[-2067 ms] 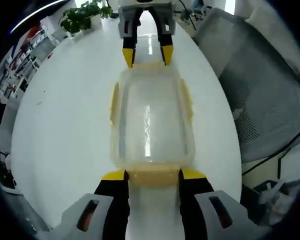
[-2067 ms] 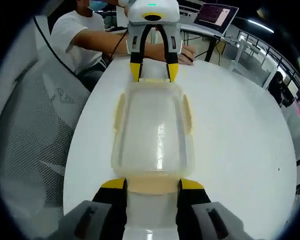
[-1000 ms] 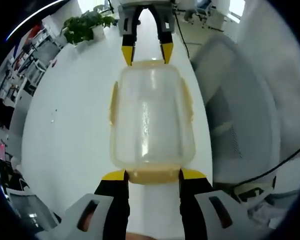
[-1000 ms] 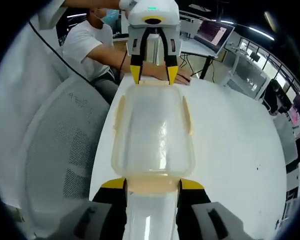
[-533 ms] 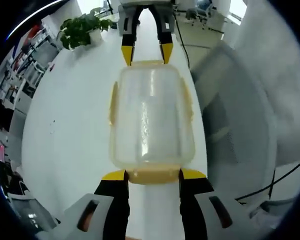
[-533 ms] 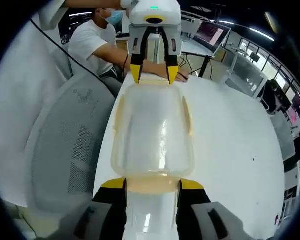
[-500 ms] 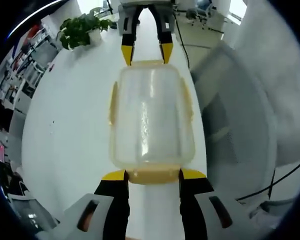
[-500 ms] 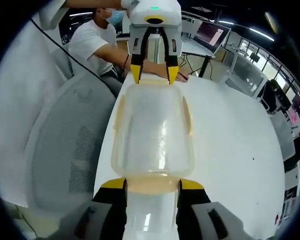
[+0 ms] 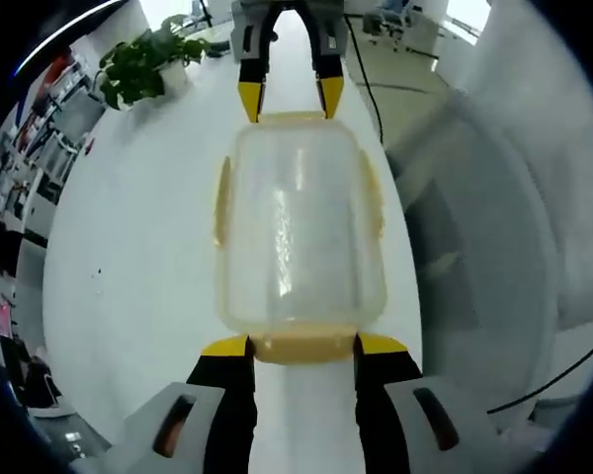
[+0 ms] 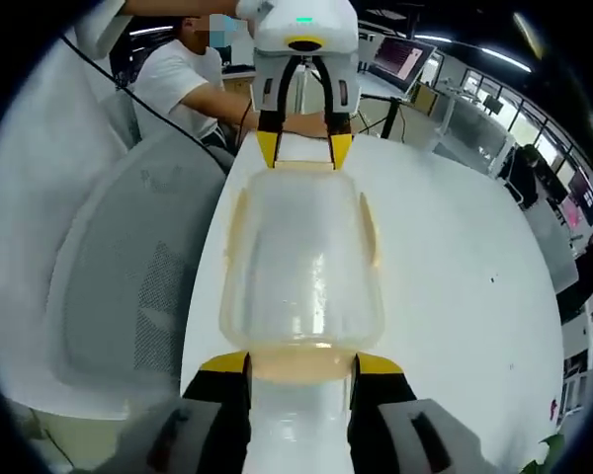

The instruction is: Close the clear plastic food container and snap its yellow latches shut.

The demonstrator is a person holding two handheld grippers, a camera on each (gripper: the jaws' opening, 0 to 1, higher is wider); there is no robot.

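Office room, white table point(image 9: 128, 296) with a grey mesh chair point(image 9: 494, 257) off its edge. Left gripper view, left to right: potted plant point(image 9: 138, 64) far left on the table, then the clear plastic food container point(image 9: 296, 222) in the centre, lid on, yellow latches on its long sides lying flat against the walls. Left gripper point(image 9: 298, 346) has its jaws spread, one yellow tip either side of the near yellow end latch point(image 9: 298, 348), touching or just beside it; can't tell if they're actually squeezing it. Right gripper point(image 9: 287, 99) comes in at the far end, jaws apart around the far end latch the same way.

Right gripper view, left to right: mesh chair point(image 10: 128, 276), a seated person in a white shirt point(image 10: 188, 74) behind it, container point(image 10: 301, 262) in the centre on the table point(image 10: 455, 276), laptop point(image 10: 400, 59) on a far desk. Right gripper point(image 10: 298, 363) jaws apart flanking the near end latch point(image 10: 298, 365); left gripper point(image 10: 301, 148) at the far end.
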